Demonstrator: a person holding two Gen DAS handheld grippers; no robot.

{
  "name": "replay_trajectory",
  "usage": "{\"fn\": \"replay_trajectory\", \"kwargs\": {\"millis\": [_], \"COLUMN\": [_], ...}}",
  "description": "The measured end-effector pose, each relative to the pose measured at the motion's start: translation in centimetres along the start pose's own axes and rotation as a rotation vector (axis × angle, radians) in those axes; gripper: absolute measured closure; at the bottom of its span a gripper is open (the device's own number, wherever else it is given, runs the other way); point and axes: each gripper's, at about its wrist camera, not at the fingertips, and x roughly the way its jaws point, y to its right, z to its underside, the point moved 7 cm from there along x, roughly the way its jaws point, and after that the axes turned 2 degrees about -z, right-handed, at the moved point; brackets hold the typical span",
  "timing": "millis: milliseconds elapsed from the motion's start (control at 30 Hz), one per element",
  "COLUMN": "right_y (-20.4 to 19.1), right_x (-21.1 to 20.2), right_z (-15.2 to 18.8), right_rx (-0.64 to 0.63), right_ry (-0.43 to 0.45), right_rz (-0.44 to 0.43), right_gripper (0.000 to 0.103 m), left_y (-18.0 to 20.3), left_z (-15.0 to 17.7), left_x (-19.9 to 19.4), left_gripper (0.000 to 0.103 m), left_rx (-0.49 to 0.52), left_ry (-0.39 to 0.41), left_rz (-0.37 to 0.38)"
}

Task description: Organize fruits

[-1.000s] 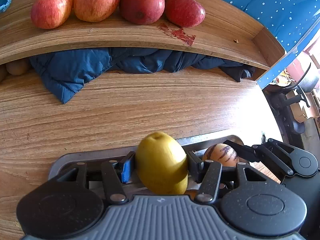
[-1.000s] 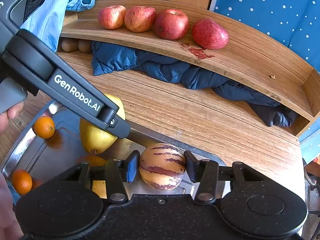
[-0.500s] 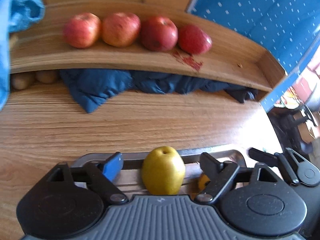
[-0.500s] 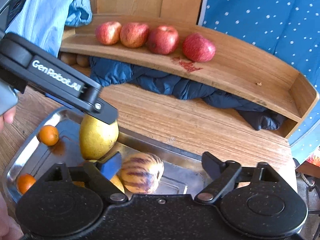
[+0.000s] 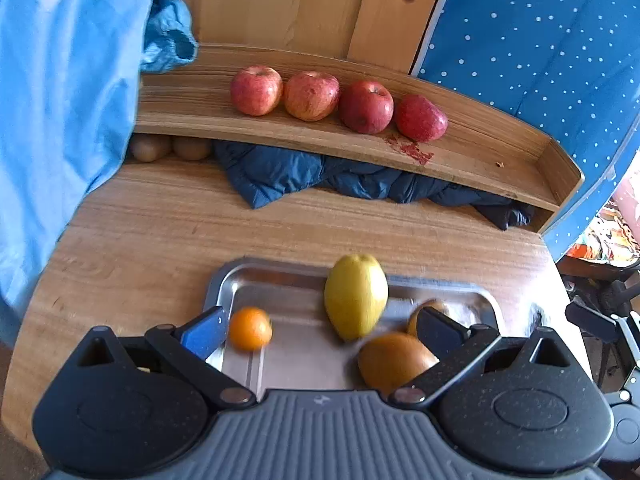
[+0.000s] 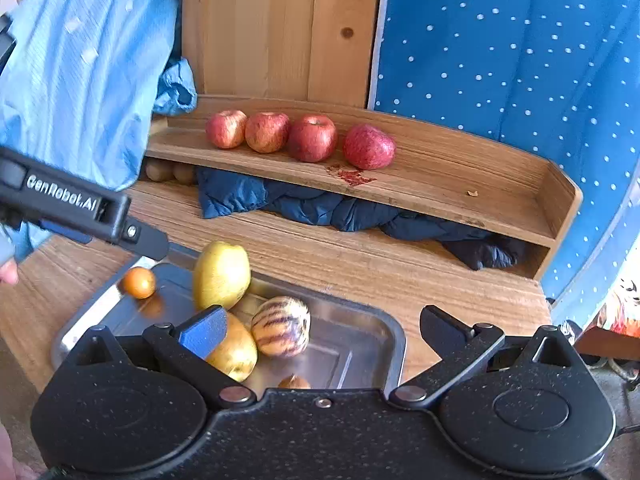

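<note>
Centrally, a rectangular steel tray (image 6: pixel 384 332) sat on the wooden tabletop (image 5: pixel 160 236), holding a yellow pear-shaped fruit (image 5: pixel 355 296) and a striped oval melon (image 6: pixel 281 326). Left gripper (image 5: pixel 320 328) and right gripper (image 6: pixel 320 326) stood spread, empty. Motion blurred the tray's fruit.

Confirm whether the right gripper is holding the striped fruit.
No: the right gripper is open, and the striped fruit lies in the metal tray.
</note>
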Motion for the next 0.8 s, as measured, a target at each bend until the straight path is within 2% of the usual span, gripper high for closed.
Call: {"fn": "replay_trajectory", "kwargs": {"millis": [400, 567, 800], "right_y": [-2.0, -2.8, -2.8], "right_x": [-6.5, -9.0, -10.8], "right_z": [2.9, 4.4, 5.2], "right_rx": [-0.037, -0.037, 0.02], "right_ry": [0.084, 0.109, 0.114], "right_rz": [-0.059, -0.082, -0.106], "right_gripper": [0.001, 0.001, 0.001], "left_y": [-0.7, -0.3, -0.1], "left_z": [6.3, 8.4, 10.0], "left_x": [-7.3, -9.5, -11.6], "left_gripper": [0.001, 0.001, 0.001], "left_rx": [-0.047, -0.017, 0.006], "left_ry": [0.109, 0.162, 0.189], "left_rz": [-0.073, -0.101, -0.121]}}
